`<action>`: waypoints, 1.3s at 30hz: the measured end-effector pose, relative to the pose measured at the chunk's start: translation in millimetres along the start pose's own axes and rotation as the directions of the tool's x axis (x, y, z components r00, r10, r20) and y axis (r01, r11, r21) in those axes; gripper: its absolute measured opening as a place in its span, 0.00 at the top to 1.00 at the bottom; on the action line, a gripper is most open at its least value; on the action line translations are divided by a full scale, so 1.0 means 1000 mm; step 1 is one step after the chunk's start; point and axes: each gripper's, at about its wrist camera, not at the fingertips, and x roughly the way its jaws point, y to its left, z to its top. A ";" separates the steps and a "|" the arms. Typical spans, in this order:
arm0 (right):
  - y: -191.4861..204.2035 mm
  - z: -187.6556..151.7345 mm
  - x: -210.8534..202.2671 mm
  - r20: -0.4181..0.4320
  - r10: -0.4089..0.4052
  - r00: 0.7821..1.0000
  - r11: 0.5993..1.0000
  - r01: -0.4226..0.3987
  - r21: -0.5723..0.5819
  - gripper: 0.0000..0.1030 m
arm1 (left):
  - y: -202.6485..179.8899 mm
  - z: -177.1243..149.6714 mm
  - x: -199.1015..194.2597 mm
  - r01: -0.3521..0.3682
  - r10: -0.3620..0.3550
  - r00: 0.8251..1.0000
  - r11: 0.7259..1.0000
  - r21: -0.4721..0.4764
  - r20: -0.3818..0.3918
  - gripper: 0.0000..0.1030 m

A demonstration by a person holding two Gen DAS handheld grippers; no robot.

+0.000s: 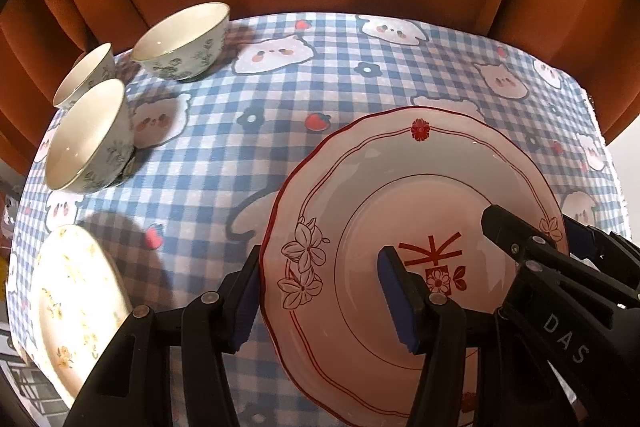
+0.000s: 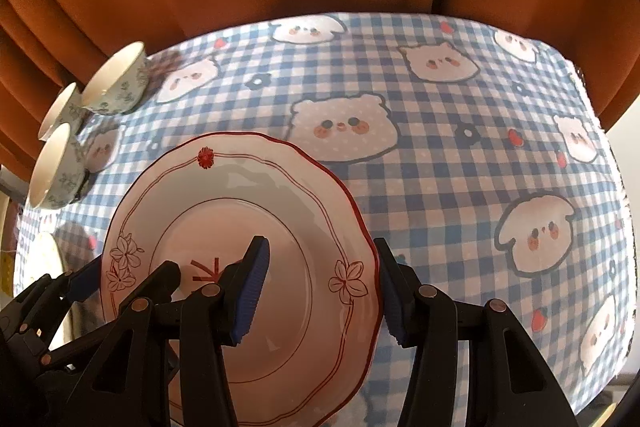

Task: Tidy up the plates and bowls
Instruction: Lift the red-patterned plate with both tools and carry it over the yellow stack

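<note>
Both grippers clamp one red-rimmed plate (image 1: pixel 416 227): the left gripper (image 1: pixel 320 299) straddles its left rim, the right gripper (image 2: pixel 320 291) the opposite rim, probably to keep it level while carried. Ahead and to the left stand three bowls (image 1: pixel 180 43); a floral plate (image 1: pixel 72 307) lies beside the left gripper.

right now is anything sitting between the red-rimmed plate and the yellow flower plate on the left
Nothing visible does. Only bare checked tablecloth lies between the red-rimmed plate and the yellow flower plate. The three bowls stand farther back, off that path.
</note>
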 end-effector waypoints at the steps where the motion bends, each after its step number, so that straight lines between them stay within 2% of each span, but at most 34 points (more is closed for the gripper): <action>1: 0.003 -0.002 -0.003 0.002 -0.001 1.000 1.000 0.001 0.002 0.46 | 0.004 -0.001 -0.004 0.007 -0.007 1.000 1.000 0.000 0.001 0.45; 14: 0.074 -0.023 -0.051 0.054 -0.047 0.997 0.999 0.047 0.003 0.46 | 0.066 -0.017 -0.051 0.042 -0.043 0.998 0.999 0.031 0.052 0.45; 24: 0.134 -0.043 -0.072 0.080 -0.062 0.995 0.998 0.061 0.009 0.46 | 0.121 -0.033 -0.073 0.062 -0.065 0.995 0.997 0.043 0.074 0.45; 32: 0.178 -0.056 -0.069 0.070 -0.059 0.996 0.998 0.060 0.000 0.46 | 0.169 -0.050 -0.072 0.063 -0.065 0.996 0.997 0.032 0.063 0.45; 39: 0.217 -0.070 -0.056 0.035 -0.048 0.998 0.999 0.049 -0.019 0.46 | 0.209 -0.065 -0.063 0.060 -0.060 0.998 0.998 0.020 0.022 0.45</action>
